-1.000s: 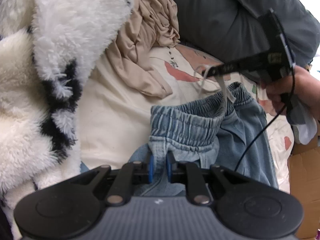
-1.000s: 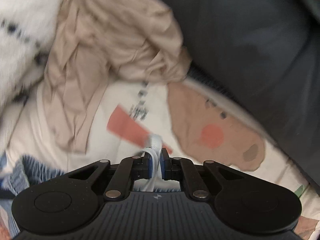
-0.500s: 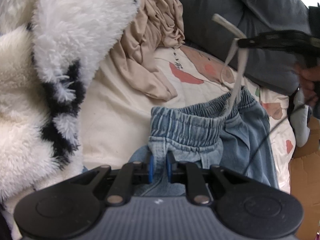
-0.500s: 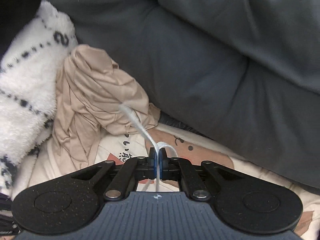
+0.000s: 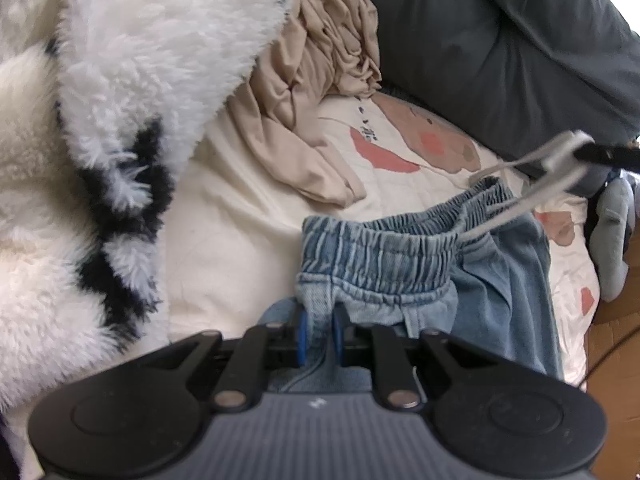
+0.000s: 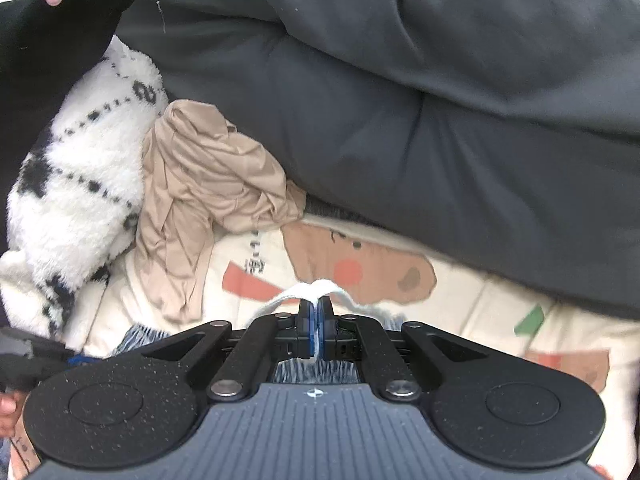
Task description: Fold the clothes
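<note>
Light blue denim shorts (image 5: 420, 256) with an elastic waistband lie on a cream printed bedsheet (image 5: 240, 208). My left gripper (image 5: 319, 332) is shut on the near left corner of the waistband. A white drawstring (image 5: 532, 184) runs from the waistband up to the right. My right gripper (image 6: 316, 330) is shut on that drawstring (image 6: 316, 290) and holds it taut; it also shows at the right edge of the left wrist view (image 5: 608, 154). The waistband shows below the right gripper's fingers (image 6: 312, 372).
A fluffy white and black garment (image 5: 120, 120) fills the left. A crumpled beige garment (image 5: 320, 92) lies behind the shorts. A dark grey duvet (image 6: 400, 100) lies at the back. A grey plush toy (image 5: 612, 236) and a cardboard box (image 5: 612, 360) sit at the right.
My right gripper has dropped from high above the shorts and moved out to the right, pulling the drawstring taut sideways. My left gripper has kept its hold on the waistband.
</note>
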### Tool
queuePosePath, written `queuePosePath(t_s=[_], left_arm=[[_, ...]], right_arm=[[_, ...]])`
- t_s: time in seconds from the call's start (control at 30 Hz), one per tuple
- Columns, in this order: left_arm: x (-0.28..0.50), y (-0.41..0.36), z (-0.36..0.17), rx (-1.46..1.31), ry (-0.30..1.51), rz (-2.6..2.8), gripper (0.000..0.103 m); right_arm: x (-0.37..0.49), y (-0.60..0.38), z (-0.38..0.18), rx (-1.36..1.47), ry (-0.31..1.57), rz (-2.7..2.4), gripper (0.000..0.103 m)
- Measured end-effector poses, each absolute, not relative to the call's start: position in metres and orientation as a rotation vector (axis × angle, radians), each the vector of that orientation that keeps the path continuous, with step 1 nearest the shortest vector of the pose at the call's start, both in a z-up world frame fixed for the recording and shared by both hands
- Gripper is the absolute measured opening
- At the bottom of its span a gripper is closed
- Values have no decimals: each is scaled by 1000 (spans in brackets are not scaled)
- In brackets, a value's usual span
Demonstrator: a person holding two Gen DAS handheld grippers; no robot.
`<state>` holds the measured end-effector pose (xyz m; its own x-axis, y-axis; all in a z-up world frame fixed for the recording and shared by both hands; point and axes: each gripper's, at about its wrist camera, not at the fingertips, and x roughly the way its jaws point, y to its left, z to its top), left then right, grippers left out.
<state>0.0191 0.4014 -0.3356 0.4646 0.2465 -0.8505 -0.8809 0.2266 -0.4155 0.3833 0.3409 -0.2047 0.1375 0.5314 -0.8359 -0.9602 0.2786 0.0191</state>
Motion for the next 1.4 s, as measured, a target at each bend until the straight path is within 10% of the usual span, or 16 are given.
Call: queuePosePath(t_s=[0.67,0.87,1.4], left_arm=[[21,406,-338,-1040,768,879,14],[20,407,-339,-1044,767,877,14],[20,408,-338,-1045,764,870,14]], right_arm=[[353,258,-290,-681,1093,1140,6],[370,265,-272,-664,1073,1134,41],[423,349,-282,-571,1000,1049,41]])
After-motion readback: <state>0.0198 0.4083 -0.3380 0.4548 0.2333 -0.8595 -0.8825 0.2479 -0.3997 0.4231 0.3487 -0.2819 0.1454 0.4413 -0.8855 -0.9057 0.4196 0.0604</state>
